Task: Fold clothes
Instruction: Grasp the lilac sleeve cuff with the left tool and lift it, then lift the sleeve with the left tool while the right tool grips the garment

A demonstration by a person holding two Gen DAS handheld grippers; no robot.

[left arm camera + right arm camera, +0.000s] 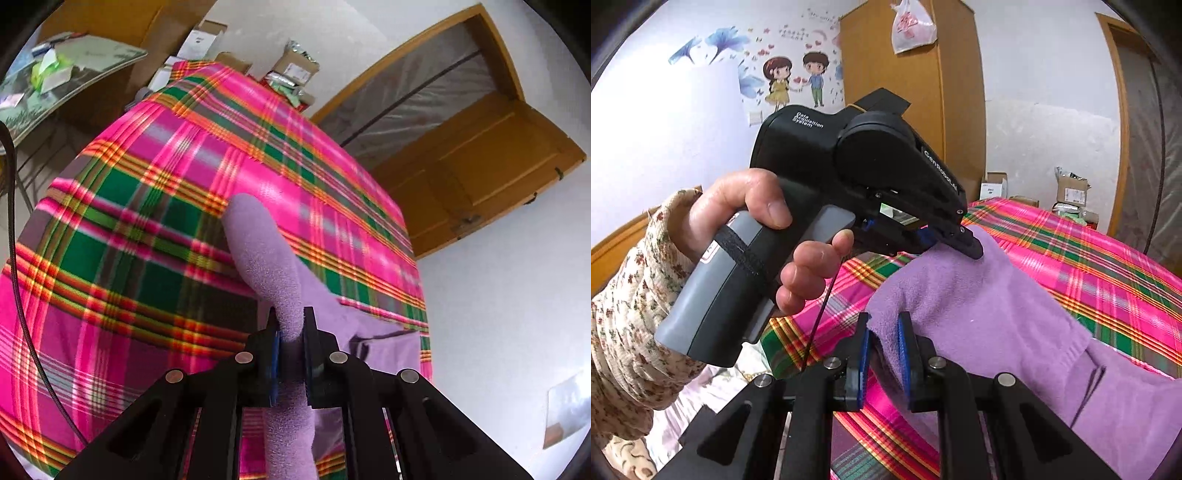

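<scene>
**Both hand-held grippers pinch the purple fleece above the bed**

Left hand-held gripper (pixel 290 354) is clenched on a bunched roll of the purple fleece garment (pixel 258 258), which runs straight out from its jaws toward 12 o'clock in our left wrist view. Our right hand-held gripper (pixel 882 354) grips a nearby edge of the same garment (pixel 979 314), the cloth passing between its blue pads (pixel 903 354).

From the right wrist view, the garment spreads from the jaws toward 3 o'clock, draped over the plaid bedspread (pixel 1089 258), its long axis running from 10 to 4 o'clock. The left gripper's tip bites the fleece at about 1 o'clock from ours, held by a hand (pixel 757 236) in a floral sleeve (pixel 631 295).

We judge both grips sit close together on one end, so the coming fold turns on carrying that end toward 4 o'clock, along the garment's length. Neither hand is clearly nearer.
</scene>
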